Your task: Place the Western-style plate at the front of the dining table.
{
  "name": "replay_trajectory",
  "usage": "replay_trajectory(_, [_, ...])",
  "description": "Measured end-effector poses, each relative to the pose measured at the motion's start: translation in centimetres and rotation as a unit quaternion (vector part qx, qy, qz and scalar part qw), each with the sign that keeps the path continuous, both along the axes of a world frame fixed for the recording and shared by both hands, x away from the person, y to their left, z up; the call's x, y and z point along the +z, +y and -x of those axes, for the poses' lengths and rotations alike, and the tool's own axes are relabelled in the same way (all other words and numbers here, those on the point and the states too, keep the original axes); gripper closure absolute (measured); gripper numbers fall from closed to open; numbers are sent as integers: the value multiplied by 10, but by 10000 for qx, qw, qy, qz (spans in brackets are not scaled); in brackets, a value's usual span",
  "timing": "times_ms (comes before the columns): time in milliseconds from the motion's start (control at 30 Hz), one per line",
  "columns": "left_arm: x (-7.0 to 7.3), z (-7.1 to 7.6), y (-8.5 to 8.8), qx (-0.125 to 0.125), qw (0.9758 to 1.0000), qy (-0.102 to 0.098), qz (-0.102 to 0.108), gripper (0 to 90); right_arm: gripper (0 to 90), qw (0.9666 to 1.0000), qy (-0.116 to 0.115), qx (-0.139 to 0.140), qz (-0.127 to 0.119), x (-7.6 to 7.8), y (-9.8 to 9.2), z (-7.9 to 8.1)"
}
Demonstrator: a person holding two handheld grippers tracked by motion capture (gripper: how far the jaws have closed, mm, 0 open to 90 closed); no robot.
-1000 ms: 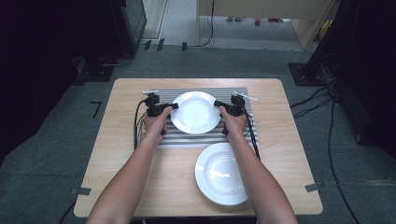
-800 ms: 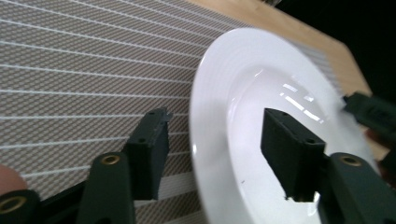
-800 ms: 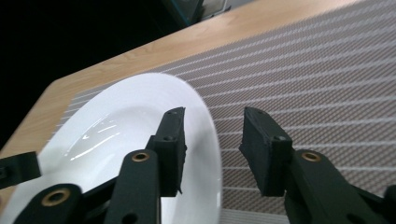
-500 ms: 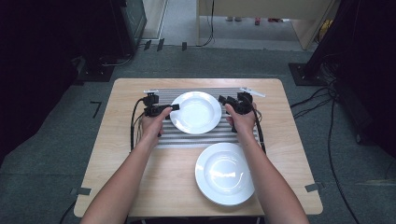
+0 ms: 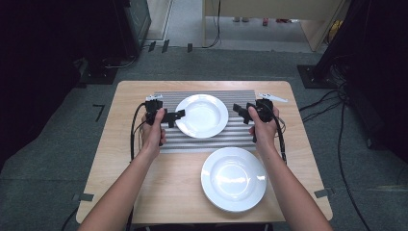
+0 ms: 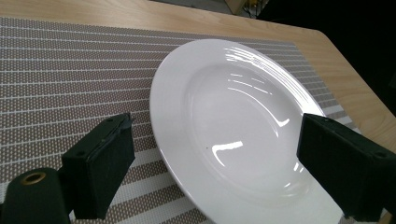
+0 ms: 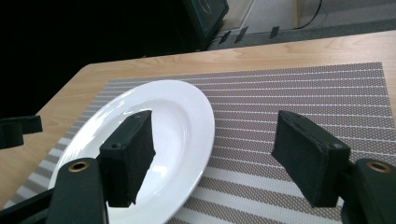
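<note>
Looking down from the high view, we see a light wooden table [image 5: 110, 173] carrying a grey-and-white striped woven placemat [image 5: 240, 132] across its far half. A round white ceramic plate with a deep well [image 5: 202, 115] lies flat on the middle of that placemat. A second round white plate [image 5: 234, 179] sits on the bare wood nearer the person, to the right of centre and just off the mat's near edge.

We find the left gripper [image 5: 176, 117] held in the person's left hand [image 5: 153, 134] just beside the far plate's left rim, its jaws spread apart. In the left gripper view the two black pads stand wide, one over the striped mat and one over the plate's far side, so the rim of the plate [image 6: 243, 121] lies between them; we cannot tell whether either pad touches it.

The right gripper [image 5: 242, 113] rides in the person's right hand [image 5: 263, 127] a little way off the plate's right rim, over the mat, also with jaws parted. In the right gripper view one pad overlaps the white plate [image 7: 159, 135] and the other hangs over the placemat [image 7: 299, 93], with nothing pinched between them. The tip of the left gripper [image 7: 18, 130] shows at that view's left edge, above the wood.

Both forearms reach in from the near edge, and a black cable [image 5: 133, 130] loops from the left gripper.
</note>
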State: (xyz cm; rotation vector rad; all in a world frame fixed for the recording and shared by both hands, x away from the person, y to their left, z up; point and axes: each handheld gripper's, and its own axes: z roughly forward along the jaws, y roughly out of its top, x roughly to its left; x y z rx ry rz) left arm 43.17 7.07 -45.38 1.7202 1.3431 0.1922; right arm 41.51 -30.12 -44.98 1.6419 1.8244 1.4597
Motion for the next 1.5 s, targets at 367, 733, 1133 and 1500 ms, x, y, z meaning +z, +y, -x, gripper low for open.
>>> replay_trajectory(367, [-6, 26, 13, -56, 9999, -108, -108, 106, 240, 9996, 12, 165, 234, -5, -20, 35])
replay_trajectory(733, [-6, 55, 25, -193, 9991, -284, -244, 105, 228, 9990, -154, 176, 391, -2, -38, 71])
replay_trajectory(1133, [-6, 86, 43, -221, 9984, -426, -294, 97, 217, 9987, -235, 32, 447, 0, -65, 108])
replay_trajectory(1500, [-14, 113, 73, -86, 9987, -381, -329, 97, 204, 9984, -204, -201, 491, -10, -103, 146])
